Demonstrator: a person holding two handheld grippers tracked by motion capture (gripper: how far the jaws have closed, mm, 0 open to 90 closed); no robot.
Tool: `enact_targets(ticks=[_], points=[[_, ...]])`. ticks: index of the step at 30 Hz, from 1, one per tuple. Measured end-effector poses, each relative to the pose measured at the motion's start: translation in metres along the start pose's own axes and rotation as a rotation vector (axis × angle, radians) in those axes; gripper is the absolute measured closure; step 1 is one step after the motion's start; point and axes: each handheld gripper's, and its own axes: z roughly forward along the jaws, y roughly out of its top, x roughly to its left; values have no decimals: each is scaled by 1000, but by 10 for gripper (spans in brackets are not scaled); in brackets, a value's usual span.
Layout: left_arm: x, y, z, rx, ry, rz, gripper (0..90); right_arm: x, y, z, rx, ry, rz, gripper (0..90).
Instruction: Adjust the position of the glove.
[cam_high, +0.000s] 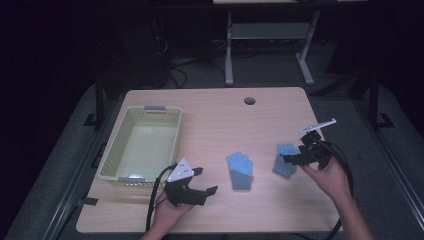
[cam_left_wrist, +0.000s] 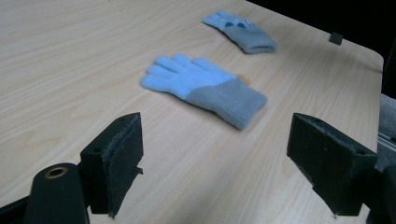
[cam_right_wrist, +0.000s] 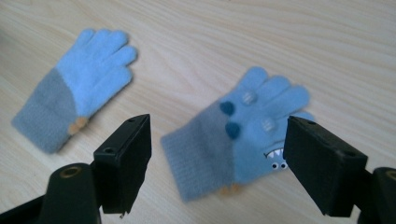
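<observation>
The right gripper (cam_high: 298, 158) hangs with jaws spread over the patterned glove (cam_right_wrist: 243, 128); the left gripper (cam_high: 200, 181), also spread and empty, faces the plain glove (cam_left_wrist: 205, 88); closing too high would likely snag only loose knit.

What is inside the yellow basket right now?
Nothing visible: the basket shows a bare floor in the high view. Its near wall hides a thin strip of floor behind it. Both gloves lie outside on the table.

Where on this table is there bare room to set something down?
The far half of the table, between the basket and the cable hole, is bare, as is the near-right corner. The middle is crowded by both gloves and both open grippers.
</observation>
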Motion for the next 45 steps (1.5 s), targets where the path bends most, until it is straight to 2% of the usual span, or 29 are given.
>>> enact_targets(ticks=[5,12,19,27,32,38,42,45], points=[[0,1,0,-4,-1,3,182,-2,11,3,-11,24,31,234],[1,0,0,-6,-1,-4,182,-6,11,17,50,-14,50,258],[0,1,1,-3,3,-3,182,-8,10,30,108,-20,81,307],[1,0,1,-4,2,-7,182,-7,10,44,156,-41,86,337],[1,1,1,-8,2,-4,182,-6,9,55,204,-75,87,368],[2,1,1,-4,2,-9,182,-7,8,63,263,-113,72,455],[1,0,1,-6,3,-8,182,-4,8,65,265,-134,42,506],[0,0,1,-14,8,-3,186,-1,8,66,267,-125,29,582]])
